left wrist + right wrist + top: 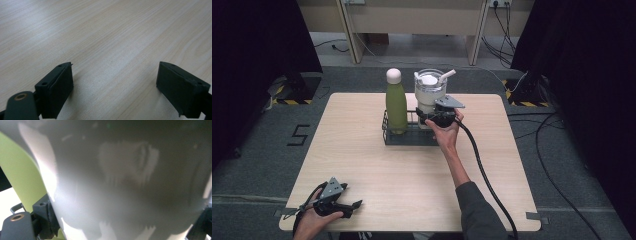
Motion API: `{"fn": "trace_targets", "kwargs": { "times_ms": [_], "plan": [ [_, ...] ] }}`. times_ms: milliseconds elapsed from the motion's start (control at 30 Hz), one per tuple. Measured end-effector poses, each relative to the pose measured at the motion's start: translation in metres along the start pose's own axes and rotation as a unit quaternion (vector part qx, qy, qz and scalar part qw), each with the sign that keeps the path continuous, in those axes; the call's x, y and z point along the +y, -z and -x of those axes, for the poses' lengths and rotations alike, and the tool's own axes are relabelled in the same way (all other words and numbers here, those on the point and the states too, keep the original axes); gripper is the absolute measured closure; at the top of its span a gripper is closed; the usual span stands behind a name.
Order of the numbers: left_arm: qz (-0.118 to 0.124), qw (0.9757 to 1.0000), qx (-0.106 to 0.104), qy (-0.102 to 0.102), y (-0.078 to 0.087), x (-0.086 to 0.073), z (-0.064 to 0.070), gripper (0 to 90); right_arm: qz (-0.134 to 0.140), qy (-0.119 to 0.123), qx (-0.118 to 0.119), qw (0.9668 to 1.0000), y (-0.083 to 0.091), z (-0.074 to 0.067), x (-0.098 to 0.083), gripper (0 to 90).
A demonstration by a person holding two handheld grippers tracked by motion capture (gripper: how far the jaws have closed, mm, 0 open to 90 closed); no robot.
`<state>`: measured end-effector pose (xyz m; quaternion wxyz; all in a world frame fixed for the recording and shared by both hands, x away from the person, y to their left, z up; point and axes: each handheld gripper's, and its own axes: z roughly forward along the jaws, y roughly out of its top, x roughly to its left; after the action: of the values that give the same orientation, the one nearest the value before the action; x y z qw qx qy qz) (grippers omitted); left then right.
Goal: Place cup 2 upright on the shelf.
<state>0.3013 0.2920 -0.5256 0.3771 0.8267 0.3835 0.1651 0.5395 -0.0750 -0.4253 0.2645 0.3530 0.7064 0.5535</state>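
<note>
High view: right claw (428, 118) clamped around white tumbler (430, 92) in wire basket (388, 136); left claw (355, 204) wide open, empty

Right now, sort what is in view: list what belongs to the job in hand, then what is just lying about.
In the job:
right gripper, jaws on either side of the white tumbler
black wire rack
green bottle standing in the rack

Lying about:
left gripper, open, near the table edge
floor cables
</note>
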Motion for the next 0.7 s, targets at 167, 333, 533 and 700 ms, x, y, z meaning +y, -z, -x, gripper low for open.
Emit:
{"fn": "trace_targets", "kwargs": {
  "times_ms": [167, 333, 533, 700],
  "plan": [
    [0.0, 1.0, 0.0, 0.0, 0.0, 0.0, 0.0, 13.4, -0.005, -0.002, -0.001, 1.0, -0.003, 0.0, -0.005, 11.4],
    [0.0, 1.0, 0.0, 0.0, 0.0, 0.0, 0.0, 13.4, -0.004, -0.003, 0.001, 1.0, -0.005, -0.001, -0.012, 11.4],
    [-0.001, 1.0, 0.0, -0.001, 0.0, 0.0, 0.0, 13.4, -0.007, -0.006, -0.002, 1.0, -0.007, 0.001, -0.018, 11.4],
    [-0.001, 1.0, 0.0, -0.001, 0.0, 0.0, 0.0, 13.5, -0.005, -0.006, -0.004, 1.0, -0.008, 0.002, -0.022, 11.4]
  ]
}}
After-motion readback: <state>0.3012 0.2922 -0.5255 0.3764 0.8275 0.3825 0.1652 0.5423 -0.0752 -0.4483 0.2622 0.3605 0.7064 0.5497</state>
